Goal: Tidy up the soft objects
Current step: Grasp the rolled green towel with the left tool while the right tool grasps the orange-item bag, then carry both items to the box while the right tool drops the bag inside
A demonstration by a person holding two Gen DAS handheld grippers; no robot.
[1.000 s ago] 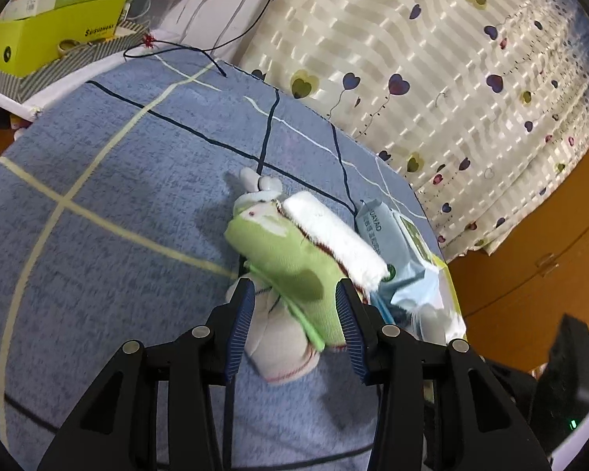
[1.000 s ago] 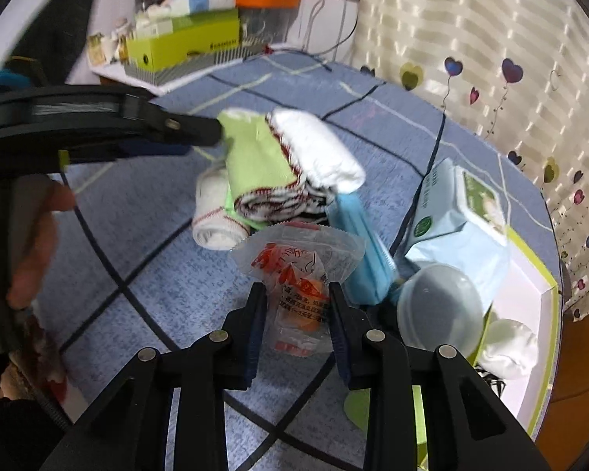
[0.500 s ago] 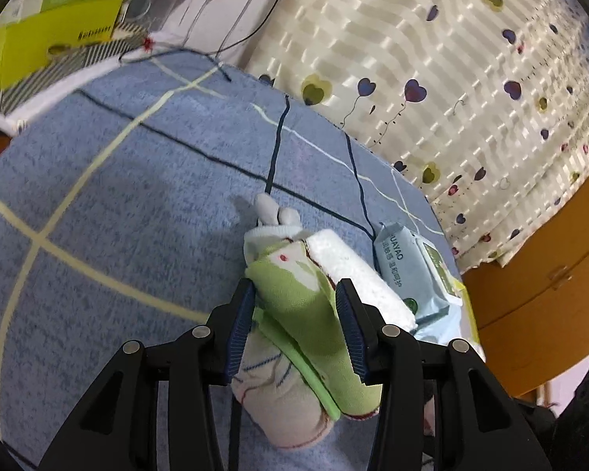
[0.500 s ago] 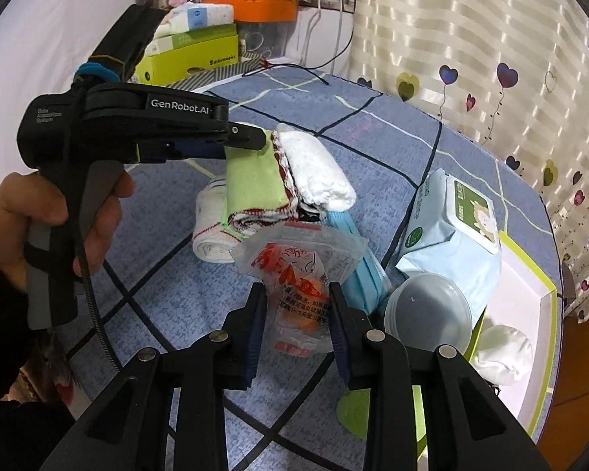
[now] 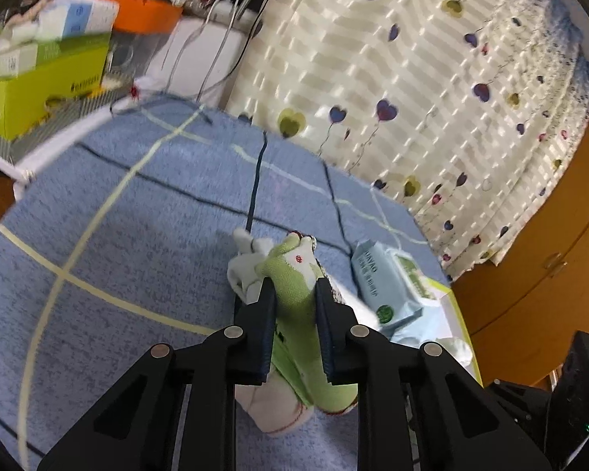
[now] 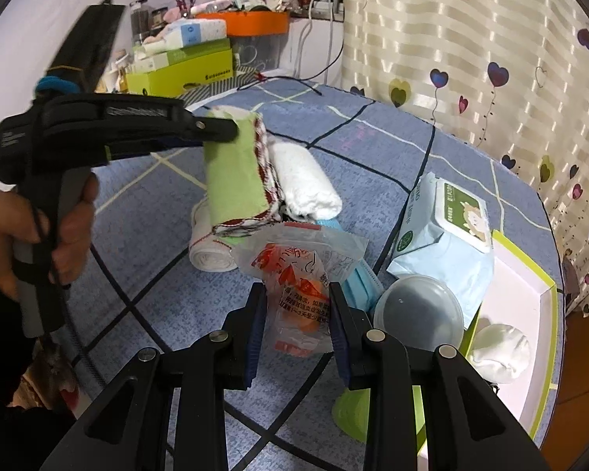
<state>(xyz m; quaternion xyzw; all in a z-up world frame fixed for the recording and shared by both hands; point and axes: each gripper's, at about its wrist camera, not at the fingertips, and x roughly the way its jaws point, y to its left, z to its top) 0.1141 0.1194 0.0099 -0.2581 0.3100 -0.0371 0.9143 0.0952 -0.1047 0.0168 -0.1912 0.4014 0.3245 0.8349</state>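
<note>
Green cloth (image 5: pixel 294 286) now in left tongs (image 5: pixel 292 298).

Even indoor light, moderately bright, soft shadows on the blue blanket (image 5: pixel 145 243). Left wrist view motion-blurred, worst at the curtain (image 5: pixel 432 90) and yellow-green box (image 5: pixel 39 90). Right wrist view sharper. Strong fisheye bending, black vignette corners. Mild glare on the clear plastic packet (image 6: pixel 298 271).

left hand-held gripper (image 5: pixel 292 294) | just closed, clamping green cloth (image 5: pixel 294 286) | blue tablecloth (image 5: pixel 137 235)
</note>
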